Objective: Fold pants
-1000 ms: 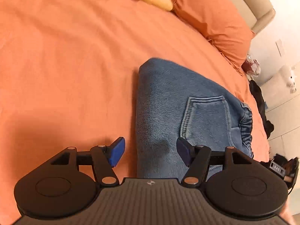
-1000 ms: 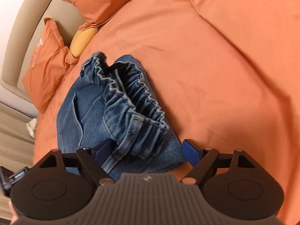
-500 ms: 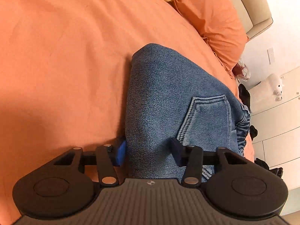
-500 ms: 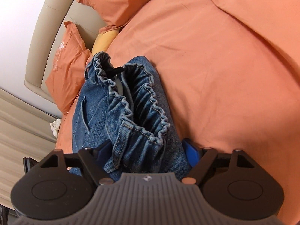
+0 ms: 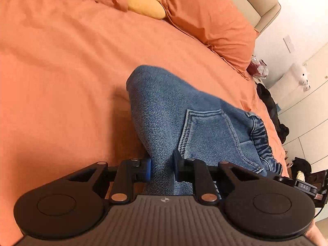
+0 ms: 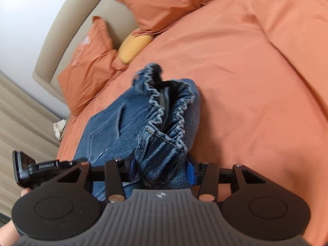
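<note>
The pants (image 5: 184, 119) are blue denim, folded into a thick, compact bundle lying on the bed (image 5: 61, 71) near its pillow end. Fabric is mid-wash with a visible twill grain; a patch pocket (image 5: 207, 131) with double stitching faces up. The elastic waistband (image 6: 168, 110) is gathered into tight ruffles and stands open at one end of the bundle. The left tool (image 5: 162, 167) is clenched on the rounded folded edge, blue pads pressed into the denim. The right tool (image 6: 161, 169) is clenched on the waistband end, cloth bunched between its jaws. The bed cover is smooth orange cotton with soft creases. Orange pillows (image 5: 209, 20) and a yellow cushion (image 5: 143, 2) rest against a beige padded headboard (image 6: 67, 32).
</note>
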Demonstrator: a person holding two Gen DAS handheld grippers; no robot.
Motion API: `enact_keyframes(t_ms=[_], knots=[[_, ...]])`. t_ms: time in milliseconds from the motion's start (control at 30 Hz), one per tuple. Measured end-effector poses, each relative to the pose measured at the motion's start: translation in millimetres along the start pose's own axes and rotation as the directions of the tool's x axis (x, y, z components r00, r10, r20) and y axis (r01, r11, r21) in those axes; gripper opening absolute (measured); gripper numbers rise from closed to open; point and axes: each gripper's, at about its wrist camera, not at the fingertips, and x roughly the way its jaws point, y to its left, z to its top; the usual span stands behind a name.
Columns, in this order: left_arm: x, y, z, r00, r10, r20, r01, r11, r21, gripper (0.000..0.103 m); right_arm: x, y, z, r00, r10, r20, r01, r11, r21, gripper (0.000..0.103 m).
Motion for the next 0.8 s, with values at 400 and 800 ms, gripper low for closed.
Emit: enact_keyframes(t_ms=[400, 800], knots=[[-142, 65, -3, 0.99, 0.131, 0.049, -0.134, 0.989, 0.066, 0.021, 43, 136, -75, 0.989, 0.134, -0.064, -0.137, 0.989, -0.048, 0.042], [-222, 171, -23, 0.972, 0.224, 0.068, -0.227, 0.973, 0.036, 0.021, 117, 246, -179, 0.976, 0.166, -0.138, -0.178, 0.981, -0.078, 0.042]])
